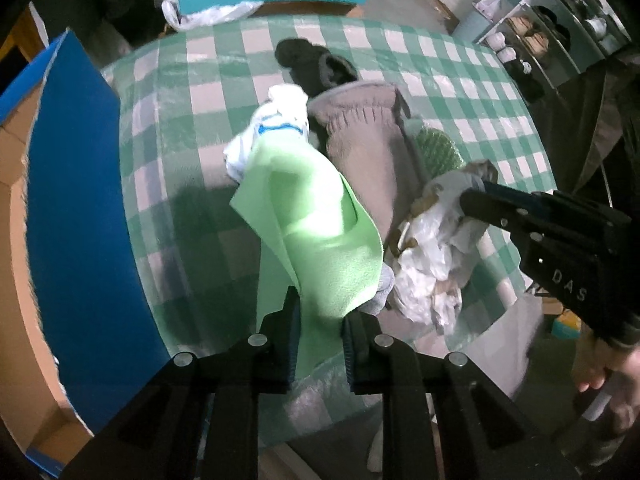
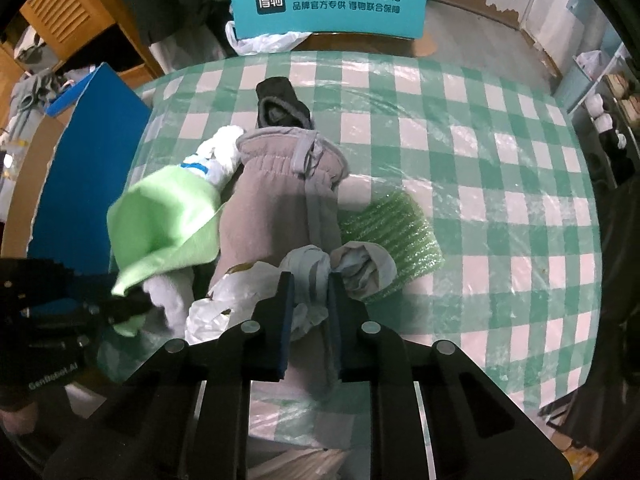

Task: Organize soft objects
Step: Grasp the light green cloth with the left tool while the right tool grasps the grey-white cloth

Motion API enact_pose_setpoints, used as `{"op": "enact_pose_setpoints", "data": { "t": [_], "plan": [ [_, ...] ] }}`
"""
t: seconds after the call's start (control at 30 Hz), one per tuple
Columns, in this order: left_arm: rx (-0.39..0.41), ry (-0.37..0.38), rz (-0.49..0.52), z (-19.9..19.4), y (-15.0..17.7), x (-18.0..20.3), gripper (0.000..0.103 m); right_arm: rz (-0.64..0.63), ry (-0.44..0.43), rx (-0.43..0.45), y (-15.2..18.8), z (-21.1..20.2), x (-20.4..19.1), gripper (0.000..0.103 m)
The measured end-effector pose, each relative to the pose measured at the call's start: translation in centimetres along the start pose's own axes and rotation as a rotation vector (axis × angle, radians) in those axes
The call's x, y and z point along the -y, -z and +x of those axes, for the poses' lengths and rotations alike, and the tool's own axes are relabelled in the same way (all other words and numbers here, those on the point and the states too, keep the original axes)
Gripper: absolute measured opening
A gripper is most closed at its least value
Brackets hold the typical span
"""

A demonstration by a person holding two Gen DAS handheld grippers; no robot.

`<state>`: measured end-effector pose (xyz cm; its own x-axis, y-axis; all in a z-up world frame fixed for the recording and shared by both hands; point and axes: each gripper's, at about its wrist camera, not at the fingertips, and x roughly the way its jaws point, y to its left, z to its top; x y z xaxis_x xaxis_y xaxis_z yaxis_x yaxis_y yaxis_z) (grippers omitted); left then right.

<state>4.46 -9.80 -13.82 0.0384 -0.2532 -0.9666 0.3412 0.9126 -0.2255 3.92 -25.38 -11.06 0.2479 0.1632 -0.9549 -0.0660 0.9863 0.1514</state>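
Observation:
My left gripper point(image 1: 320, 312) is shut on the lower edge of a light green cloth point(image 1: 312, 208), which drapes up toward a white cloth with blue print point(image 1: 276, 120). In the right wrist view the left gripper point(image 2: 134, 306) holds the green cloth point(image 2: 160, 220) at the lower left. My right gripper point(image 2: 310, 280) is shut on a crumpled white plastic bag point(image 2: 236, 288); the left wrist view shows the right gripper point(image 1: 466, 200) on the bag point(image 1: 424, 264). A grey glove point(image 2: 276, 200) lies between the two, with a black glove point(image 2: 280, 104) behind it.
A green-and-white checked tablecloth point(image 2: 480, 184) under clear plastic covers the table. Green bubble wrap point(image 2: 392, 232) lies right of the grey glove. An open blue cardboard box point(image 1: 80, 220) stands at the left, a teal box point(image 2: 328, 4) behind. A hand point(image 1: 600, 368) holds the right gripper.

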Motion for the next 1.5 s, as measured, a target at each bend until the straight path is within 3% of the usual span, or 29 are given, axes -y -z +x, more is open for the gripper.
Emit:
{"op": "enact_pose_setpoints", "data": {
  "t": [0.17, 0.23, 0.43, 0.7, 0.9, 0.97, 1.0, 1.03, 1.1, 1.17, 1.23, 1.33, 1.5],
  "plan": [
    [-0.014, -0.028, -0.061, 0.6, -0.2, -1.3, 0.037, 0.028, 0.007, -0.028, 0.1, 0.6, 0.2, 0.026],
    [-0.003, -0.043, -0.084, 0.6, -0.3, -1.9, 0.054, 0.041, 0.002, -0.039, 0.1, 0.8, 0.2, 0.037],
    [0.021, -0.095, -0.108, 0.6, -0.8, -2.7, 0.072, 0.051, 0.004, -0.052, 0.4, 0.7, 0.0, 0.048],
    [0.013, -0.116, -0.094, 1.5, -1.7, -2.4, 0.081, 0.081, -0.011, -0.07, 0.7, 0.7, 0.1, 0.056],
    [0.021, -0.061, -0.149, 1.6, -2.3, -3.4, 0.082, 0.09, -0.017, -0.078, 0.9, 0.6, 0.2, 0.056],
    [0.035, -0.034, -0.163, 1.2, -2.3, -3.6, 0.078, 0.091, -0.019, -0.078, 0.9, 0.6, 0.2, 0.056],
    [0.037, -0.025, -0.161, 1.2, -2.3, -3.6, 0.061, 0.091, -0.021, -0.077, 0.9, 0.6, 0.2, 0.056],
    [0.029, -0.018, -0.155, 1.2, -2.3, -3.5, 0.038, 0.091, -0.021, -0.078, 0.9, 0.6, 0.2, 0.056],
    [0.006, 0.0, -0.138, 1.5, -2.3, -3.2, 0.021, 0.091, -0.021, -0.078, 0.9, 0.6, 0.2, 0.056],
    [0.009, 0.001, -0.13, 1.6, -2.2, -3.0, 0.021, 0.09, -0.021, -0.079, 0.9, 0.6, 0.2, 0.056],
    [0.009, 0.004, -0.118, 1.7, -2.1, -2.6, 0.01, 0.09, -0.019, -0.079, 0.9, 0.6, 0.2, 0.056],
    [0.015, 0.006, -0.1, 1.5, -2.0, -2.3, 0.004, 0.092, -0.018, -0.078, 0.9, 0.5, 0.2, 0.056],
    [0.022, 0.005, -0.081, 1.1, -1.9, -1.9, 0.003, 0.101, -0.023, -0.076, 0.8, 0.4, 0.3, 0.056]
  ]
}}
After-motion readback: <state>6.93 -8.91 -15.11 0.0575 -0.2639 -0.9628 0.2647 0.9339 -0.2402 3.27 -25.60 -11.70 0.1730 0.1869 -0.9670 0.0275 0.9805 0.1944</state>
